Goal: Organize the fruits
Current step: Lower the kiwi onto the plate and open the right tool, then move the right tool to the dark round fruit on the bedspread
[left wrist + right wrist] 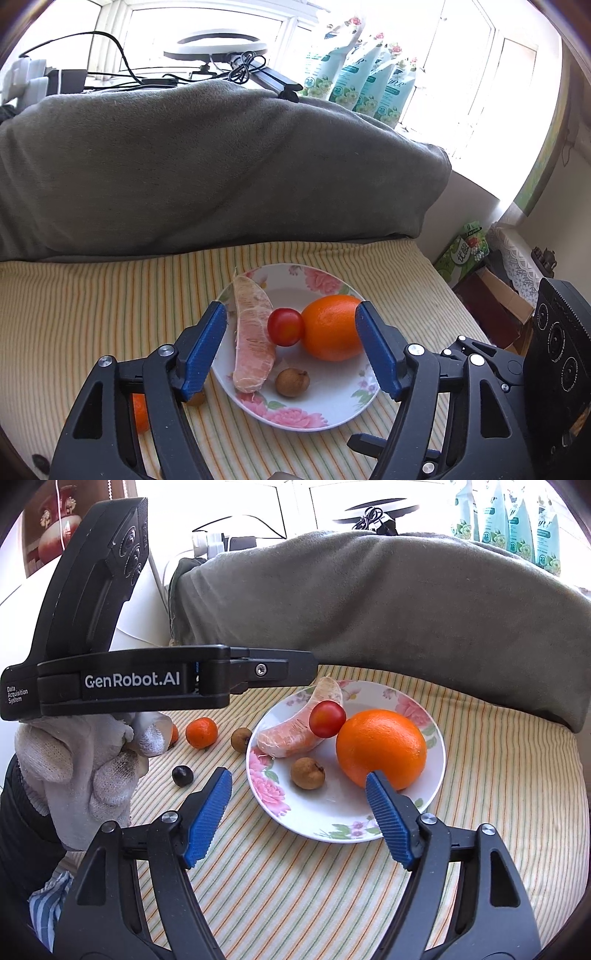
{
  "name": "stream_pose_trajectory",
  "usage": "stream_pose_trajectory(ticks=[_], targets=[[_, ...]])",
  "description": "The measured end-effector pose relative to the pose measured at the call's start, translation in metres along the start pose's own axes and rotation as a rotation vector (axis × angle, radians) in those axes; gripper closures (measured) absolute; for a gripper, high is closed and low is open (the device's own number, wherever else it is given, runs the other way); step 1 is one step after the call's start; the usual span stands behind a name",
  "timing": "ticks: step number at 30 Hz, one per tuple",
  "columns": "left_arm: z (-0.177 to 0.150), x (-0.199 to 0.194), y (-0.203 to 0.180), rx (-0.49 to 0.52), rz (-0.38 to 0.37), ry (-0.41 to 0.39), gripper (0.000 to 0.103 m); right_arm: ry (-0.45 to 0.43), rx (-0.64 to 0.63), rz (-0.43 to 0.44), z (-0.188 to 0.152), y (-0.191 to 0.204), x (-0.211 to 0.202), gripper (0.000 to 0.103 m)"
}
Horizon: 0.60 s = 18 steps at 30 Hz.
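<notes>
Blanket (221, 166), grey and bulky, blocks everything behind the striped cloth (92, 314) I work over, and the cables and pouches beyond it are washed out by window glare. One flowered plate (436, 760) sits on the cloth; in my left view my own blue pads cover its left and right edges, and in my right view my right pad crosses its near rim. On the plate I count four fruits: one large orange (380, 747), one peeled pomelo segment (291, 734), one cherry tomato (327, 719) that touches both the orange and the segment, and one brown longan (307, 773) lying alone nearer me. My left gripper (291, 347) hangs above the plate with its fingers spread wide and nothing between them; the tomato and the segment lie in the gap as I look down, the orange just inside my right pad. My right gripper (299, 816) is also spread wide and empty, hovering at the plate's near edge, the orange just past its right pad. Off the plate to the left lie one mandarin (201, 732), a second orange fruit (173, 734) mostly hidden behind my gloved left hand (85, 768), one more longan (241, 739) touching the rim, and one dark round fruit (182, 775) I cannot identify.
</notes>
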<state>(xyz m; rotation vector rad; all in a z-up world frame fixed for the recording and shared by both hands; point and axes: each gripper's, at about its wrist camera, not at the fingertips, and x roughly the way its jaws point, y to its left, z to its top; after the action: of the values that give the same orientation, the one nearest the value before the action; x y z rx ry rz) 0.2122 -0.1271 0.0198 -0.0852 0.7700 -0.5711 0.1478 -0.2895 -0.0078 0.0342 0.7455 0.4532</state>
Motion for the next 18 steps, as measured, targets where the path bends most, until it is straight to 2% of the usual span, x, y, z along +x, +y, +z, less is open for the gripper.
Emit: stream_pose_trajectory(ticks=[10, 14, 18], targets=[[-0.003, -0.036, 0.016, -0.014, 0.037, -0.052, 0.031, -0.003, -0.01, 0.001, 0.004, 0.013, -0.006, 0.025], [-0.005, -0.055, 0.03, -0.02, 0.073, -0.078, 0.031, 0.008, 0.0, 0.009, 0.005, 0.017, -0.003, 0.025], [-0.01, -0.075, 0.051, -0.043, 0.115, -0.103, 0.031, -0.011, -0.045, 0.021, 0.005, 0.029, -0.005, 0.025]])
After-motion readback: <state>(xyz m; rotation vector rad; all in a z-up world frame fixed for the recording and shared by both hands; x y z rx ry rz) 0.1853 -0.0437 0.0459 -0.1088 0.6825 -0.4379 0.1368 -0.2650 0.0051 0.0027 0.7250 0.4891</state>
